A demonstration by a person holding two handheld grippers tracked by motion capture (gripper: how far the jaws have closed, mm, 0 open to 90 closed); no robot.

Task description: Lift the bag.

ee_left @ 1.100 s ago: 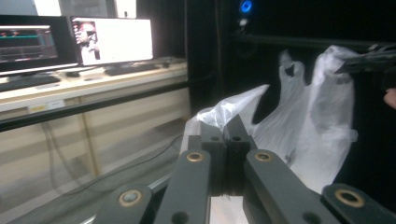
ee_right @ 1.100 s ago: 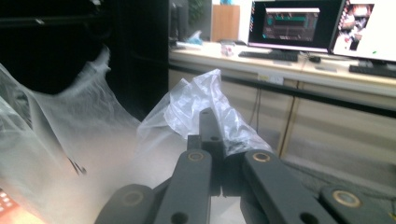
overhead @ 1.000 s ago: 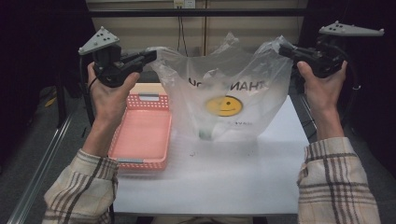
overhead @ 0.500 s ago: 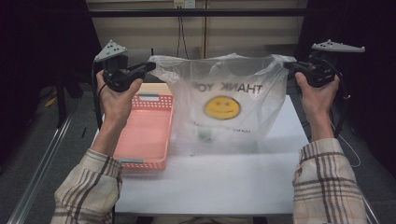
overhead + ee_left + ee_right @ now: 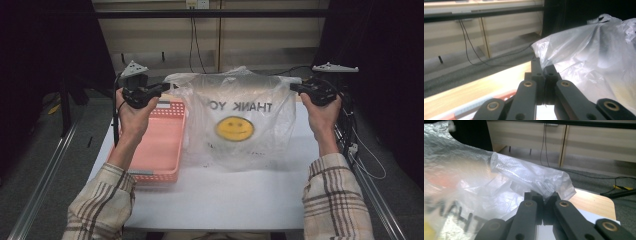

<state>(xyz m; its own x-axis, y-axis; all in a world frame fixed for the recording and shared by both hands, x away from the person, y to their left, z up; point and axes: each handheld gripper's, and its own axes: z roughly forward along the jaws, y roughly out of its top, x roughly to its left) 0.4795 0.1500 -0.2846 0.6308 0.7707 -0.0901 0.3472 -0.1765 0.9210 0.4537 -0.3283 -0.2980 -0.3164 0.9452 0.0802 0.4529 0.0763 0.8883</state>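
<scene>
Thin plastic bag [image 5: 235,127] stretched between left tool [image 5: 165,88] and right tool [image 5: 294,87], each clamped on handle; we keep tension even, avoid tearing

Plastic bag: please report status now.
Left hand-held gripper and right hand-held gripper shut on plastic bag. Bag stretched wide, bottom on table. Pink basket beside.

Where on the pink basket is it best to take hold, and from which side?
Take the pink basket by the rim of its near short wall, coming down from above. The walls are thin and stand upright, so one jaw fits inside and one outside. The plastic bag crowds the right wall.
</scene>
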